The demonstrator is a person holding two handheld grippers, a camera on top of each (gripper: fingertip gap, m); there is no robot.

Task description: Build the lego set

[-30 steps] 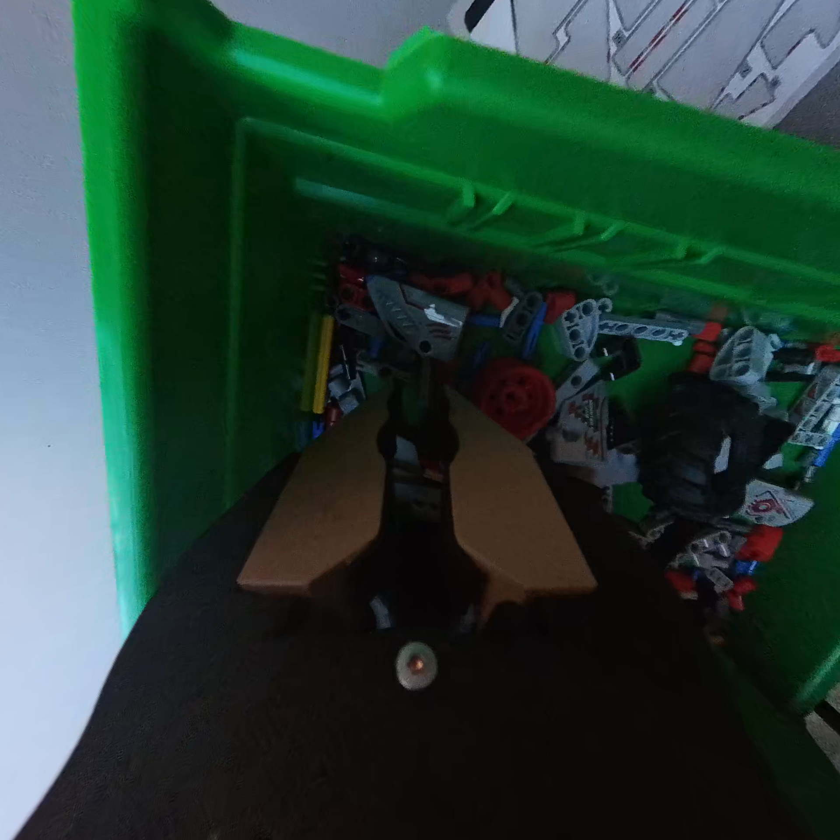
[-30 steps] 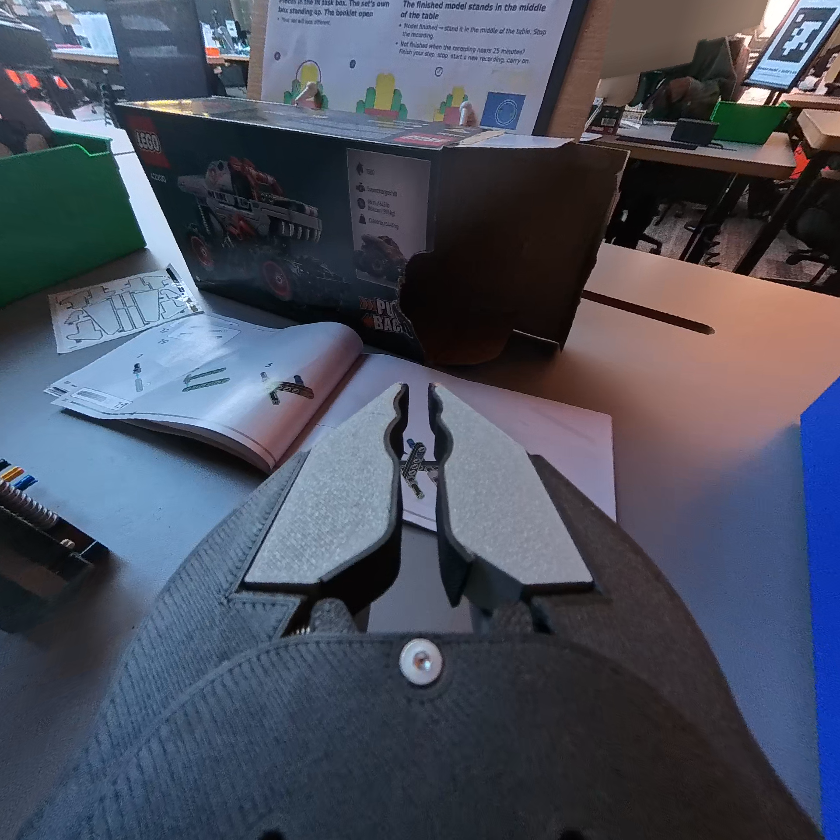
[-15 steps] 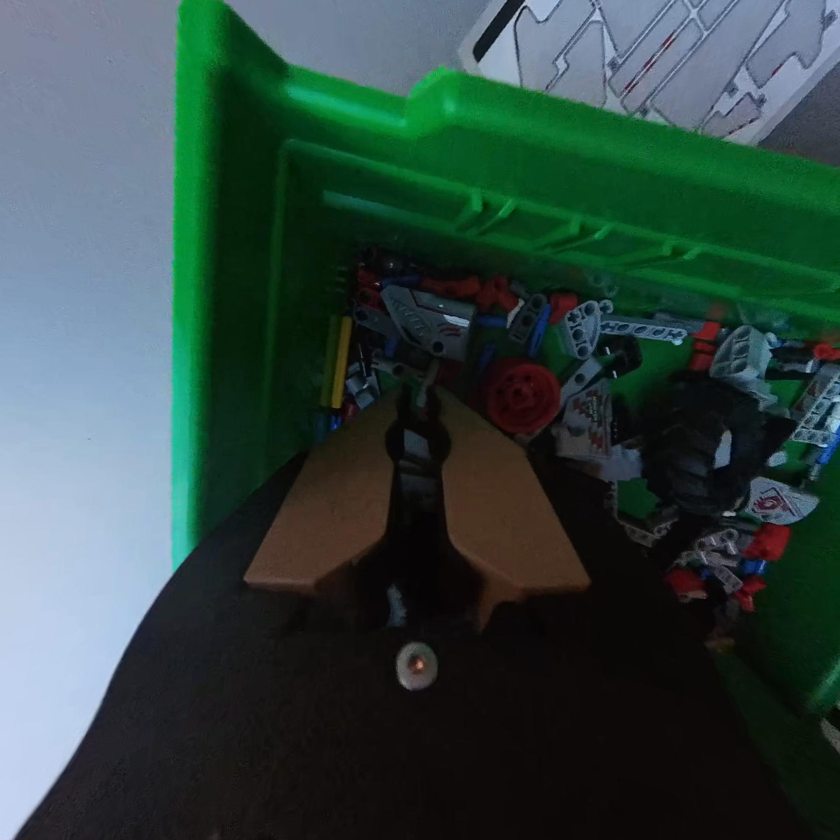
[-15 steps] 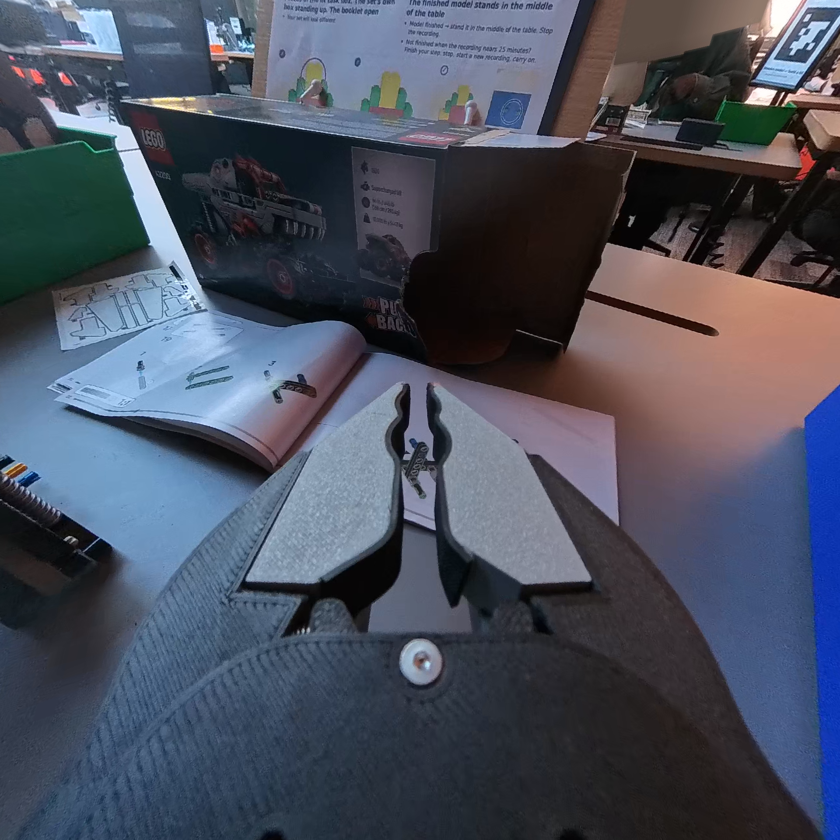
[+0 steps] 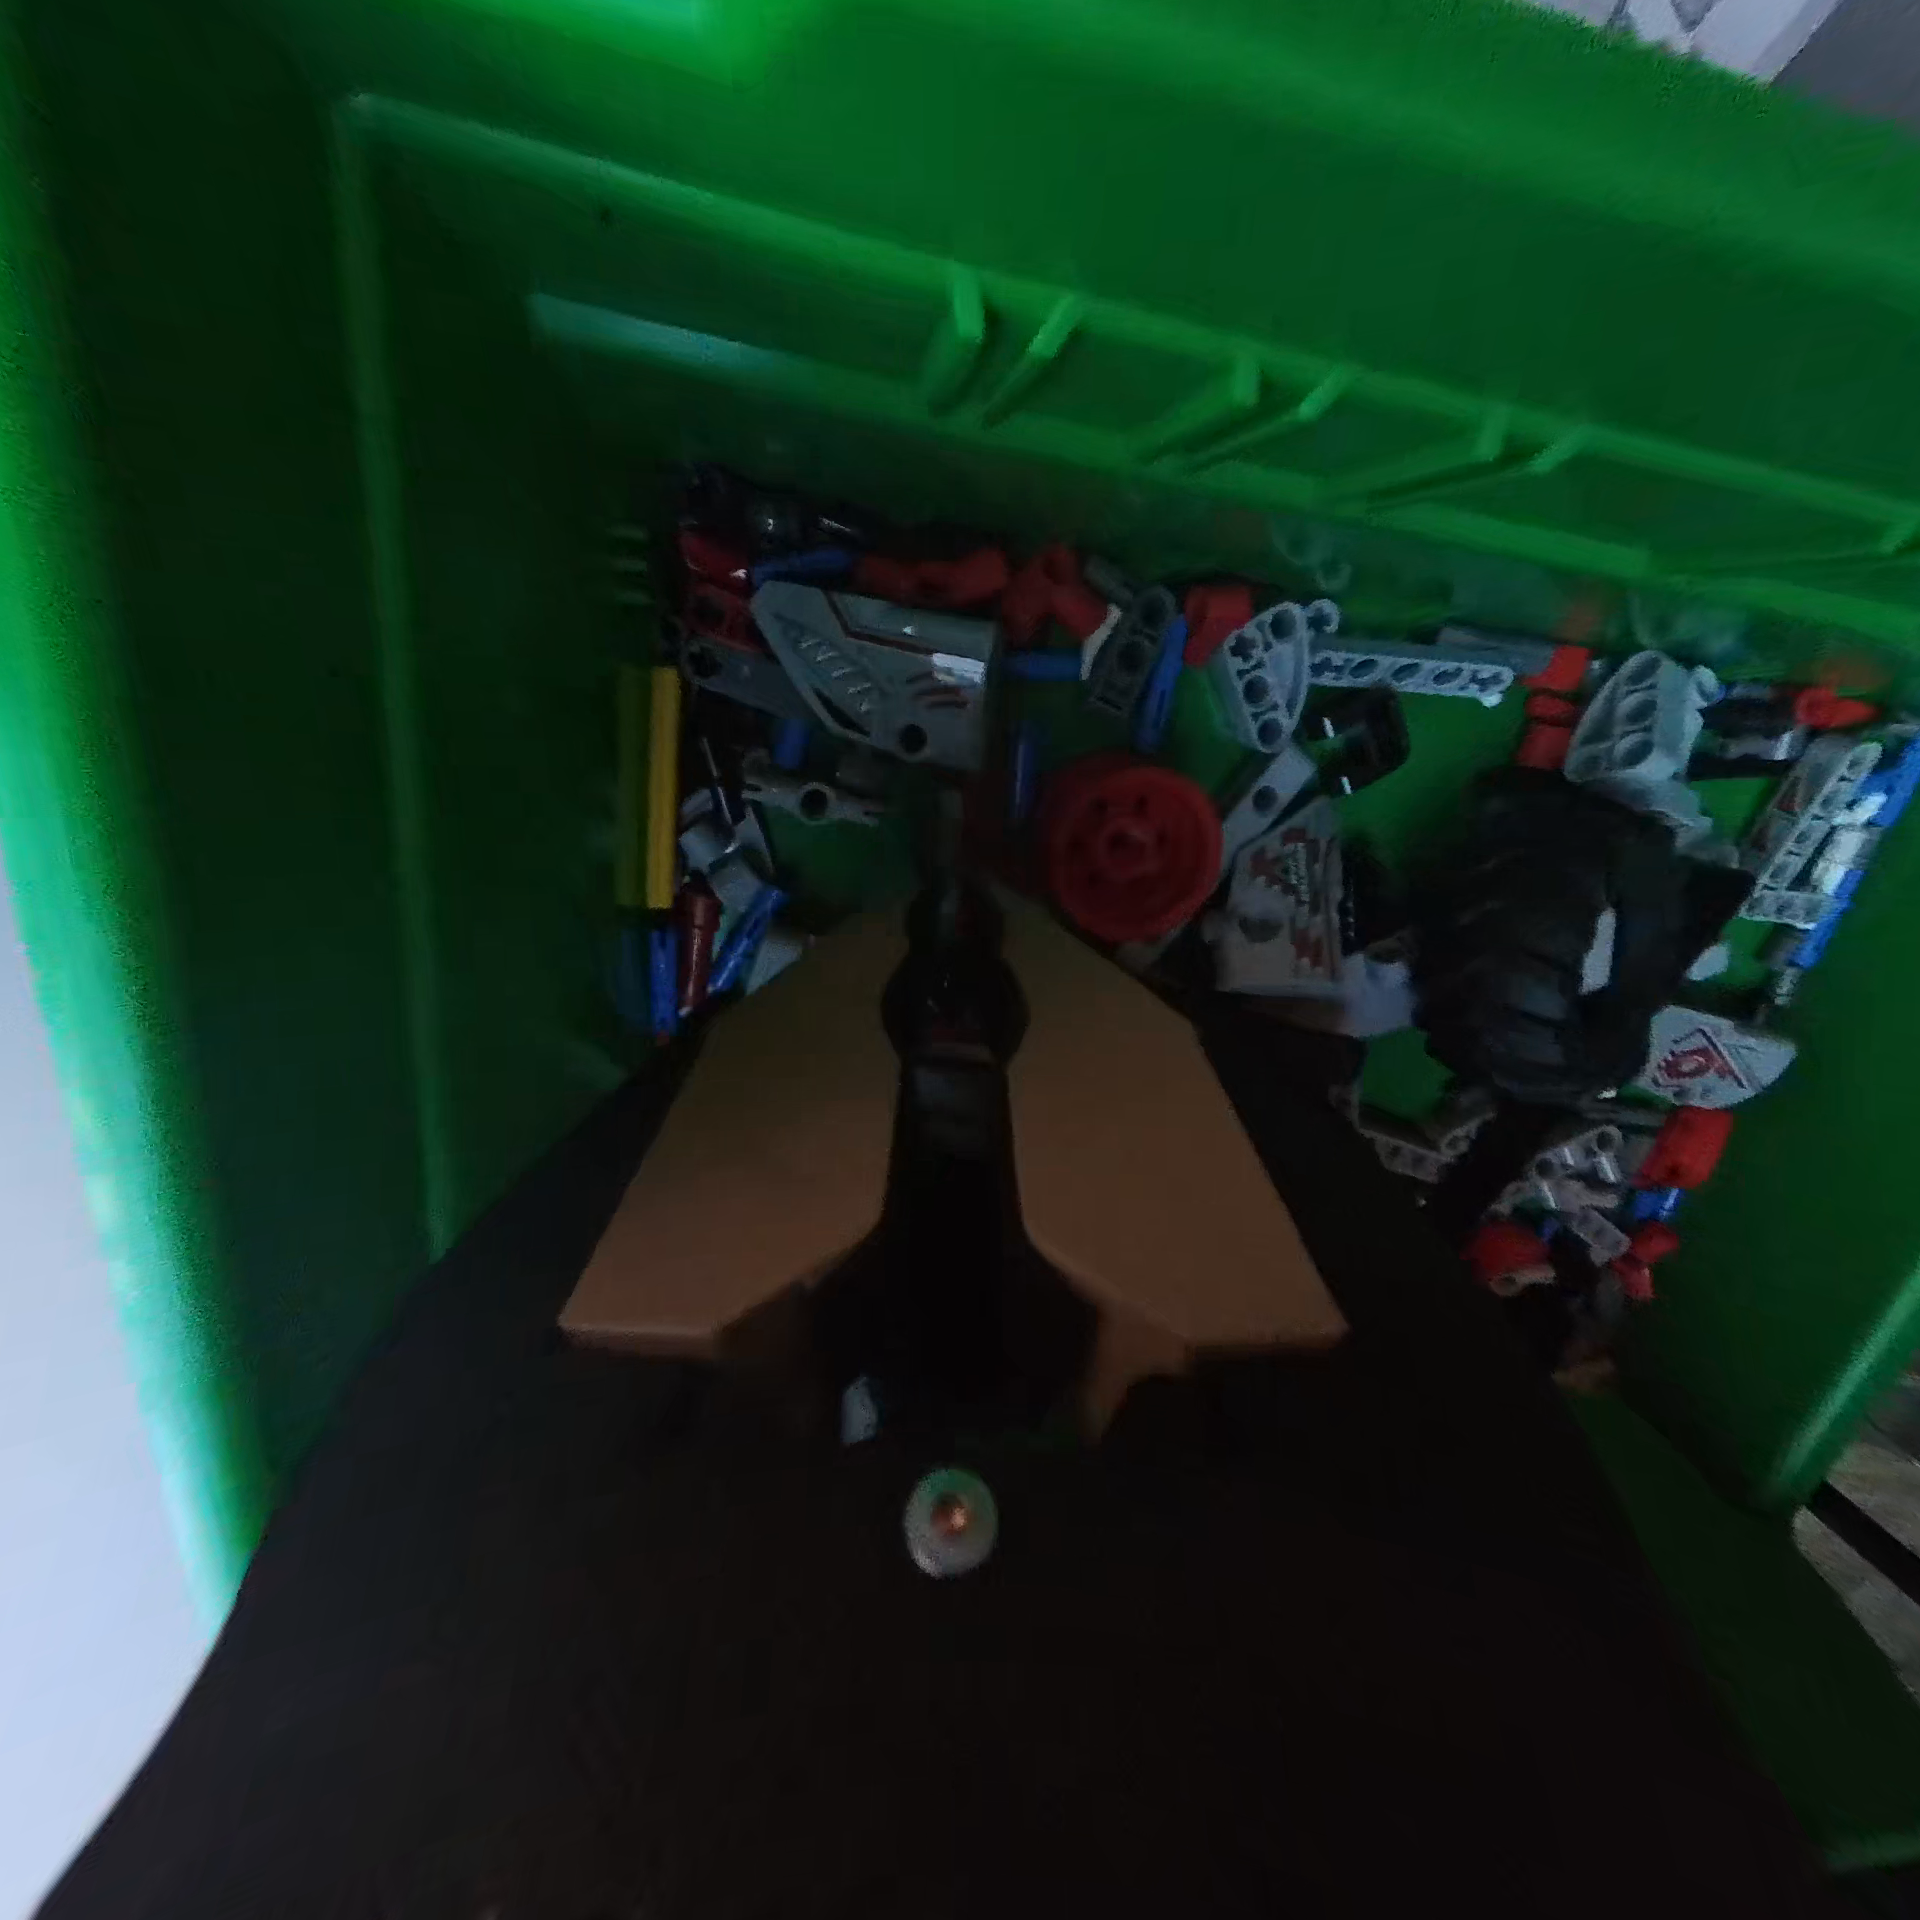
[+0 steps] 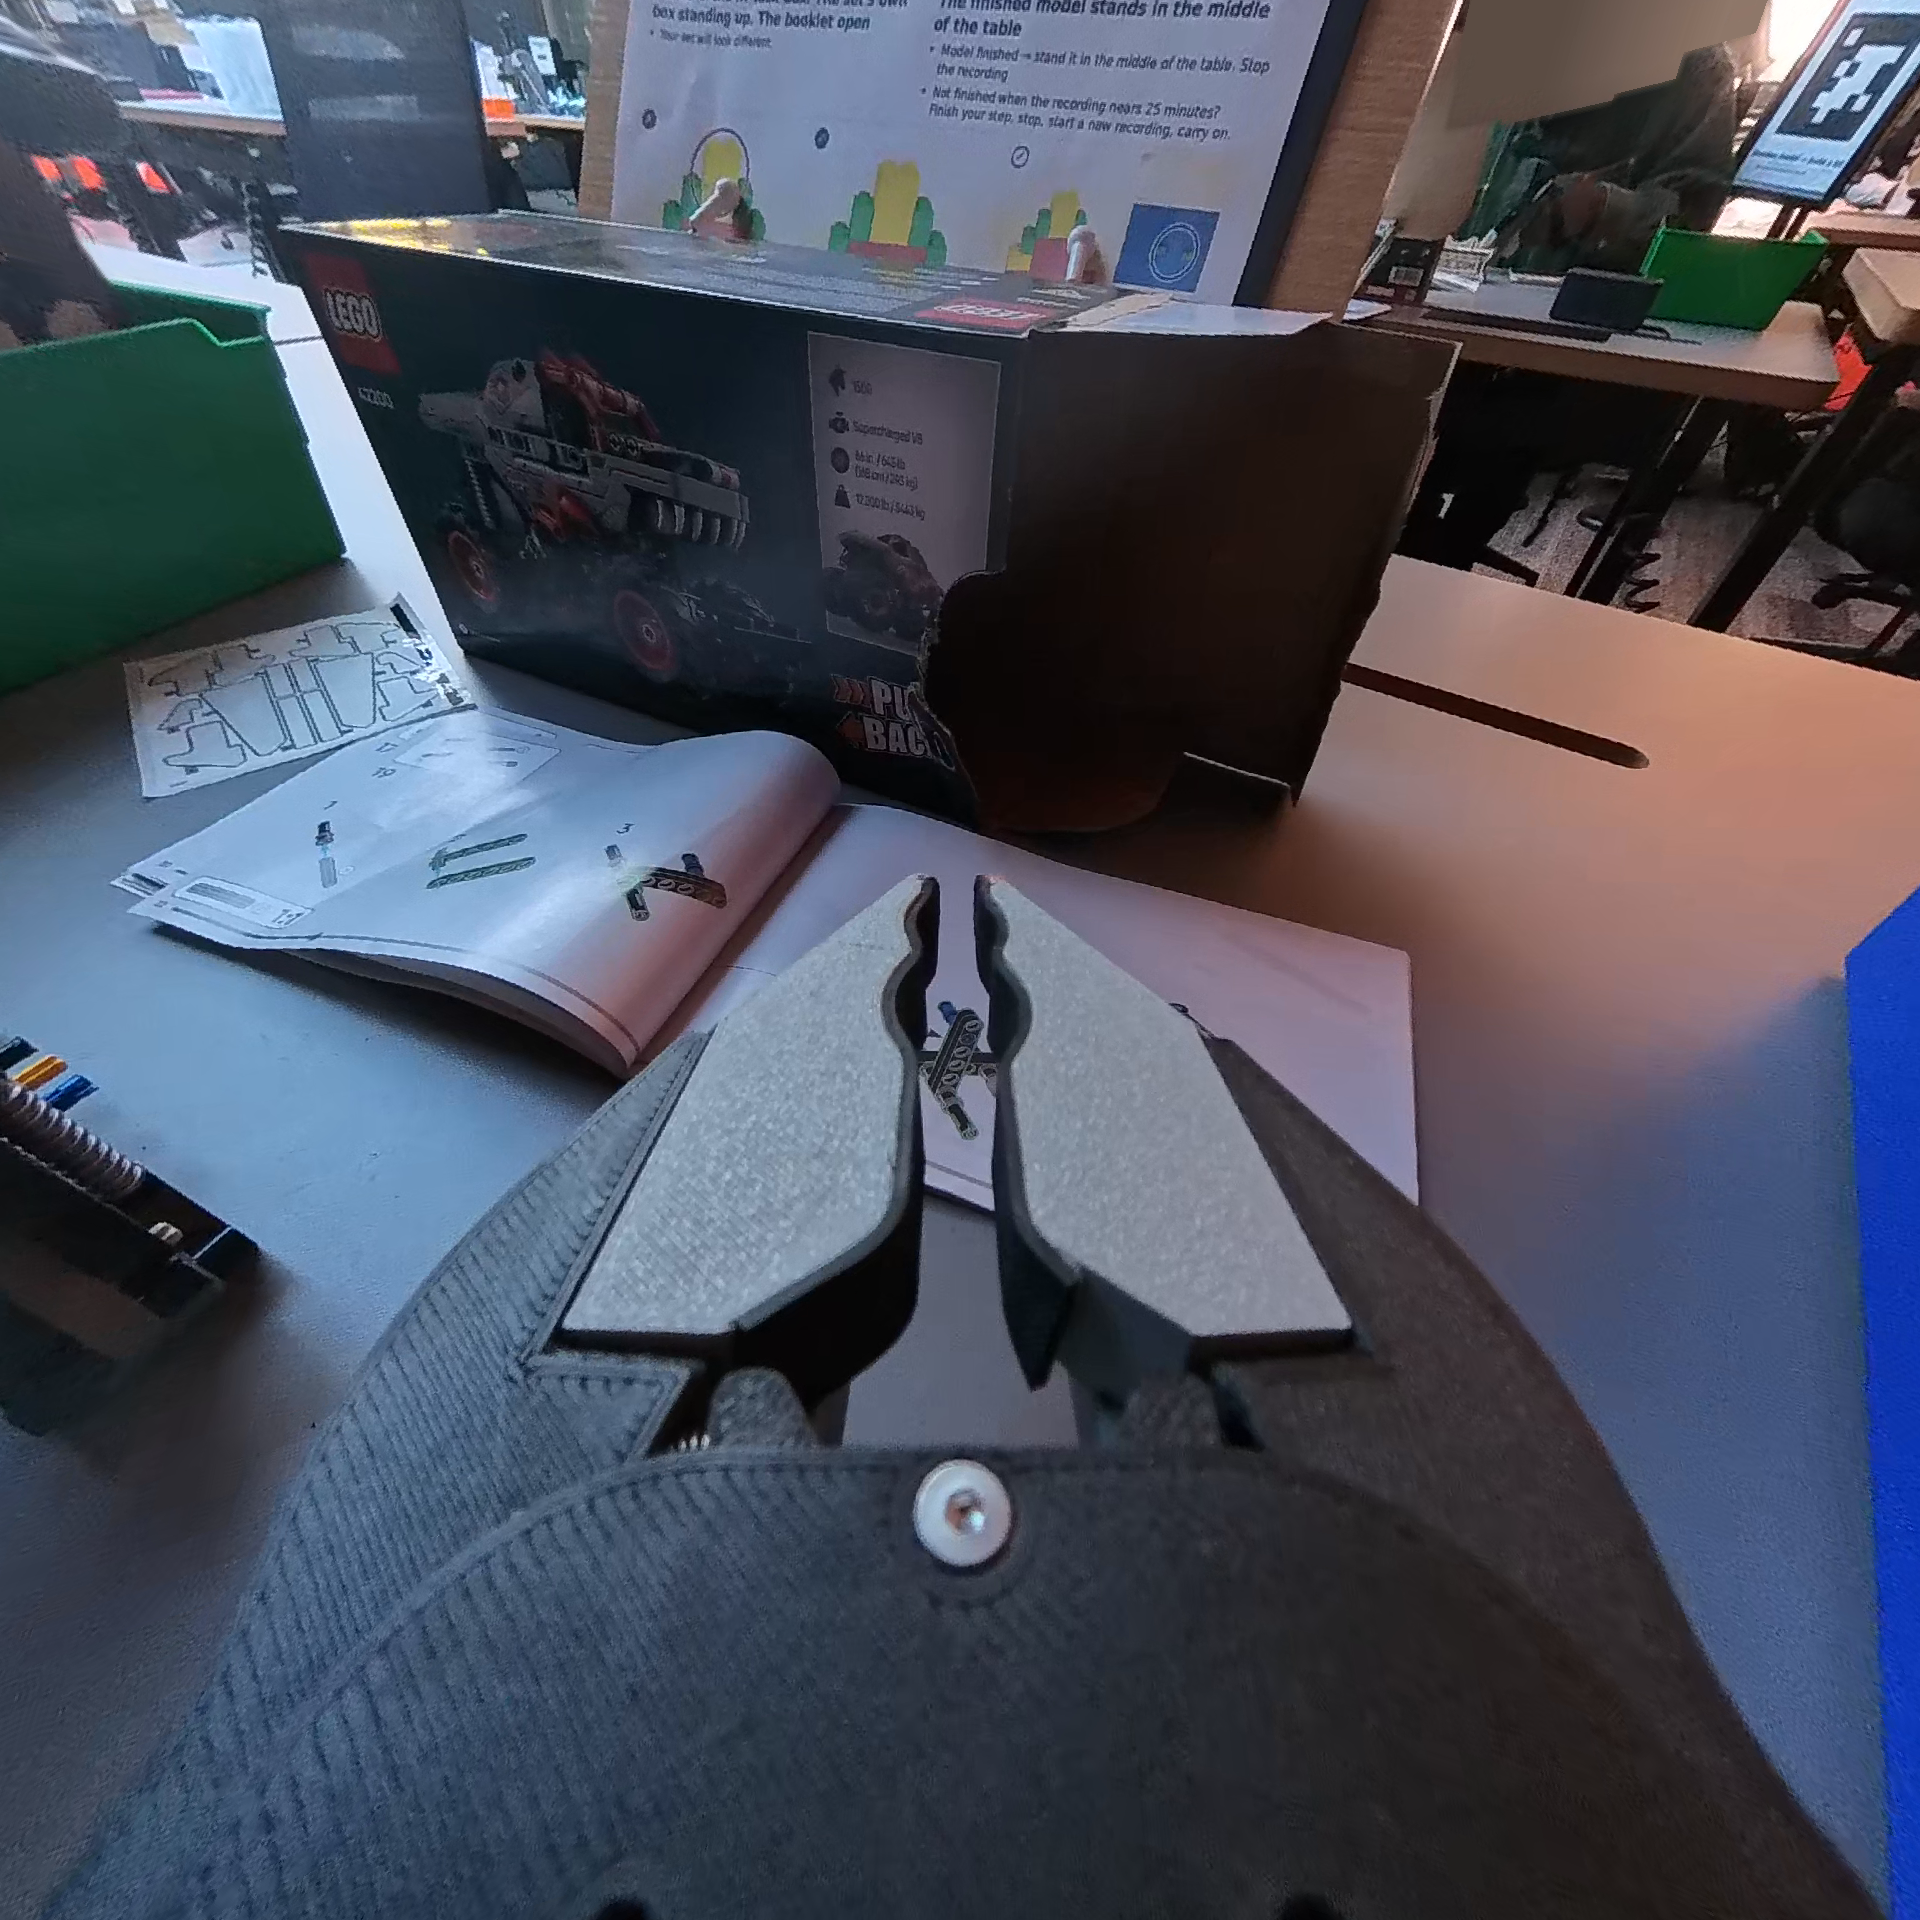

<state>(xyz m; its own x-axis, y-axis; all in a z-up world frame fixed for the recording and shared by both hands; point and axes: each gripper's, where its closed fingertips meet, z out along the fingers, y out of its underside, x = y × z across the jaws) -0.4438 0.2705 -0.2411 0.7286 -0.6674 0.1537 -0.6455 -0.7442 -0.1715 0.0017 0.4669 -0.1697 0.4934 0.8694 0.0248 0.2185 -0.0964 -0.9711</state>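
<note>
Reaching into the bin [image 5: 260, 623], my left tongs [image 5: 951, 894] sit at centre frame with jaws nearly pressed together; something dark lies between them, but I cannot tell whether it is gripped. Loose parts crowd the bin's floor: a red wheel [image 5: 1132, 847] just right of the tips, a tyre [image 5: 1538, 956] farther right. My right tongs [image 6: 956, 904], almost closed on nothing, hover over the open booklet [image 6: 499, 852], probably parked so I can read the step; the box [image 6: 675, 478] stands behind.

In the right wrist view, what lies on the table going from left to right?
Green bin → sticker sheet → open booklet → set box → blue object at the right edge.
</note>
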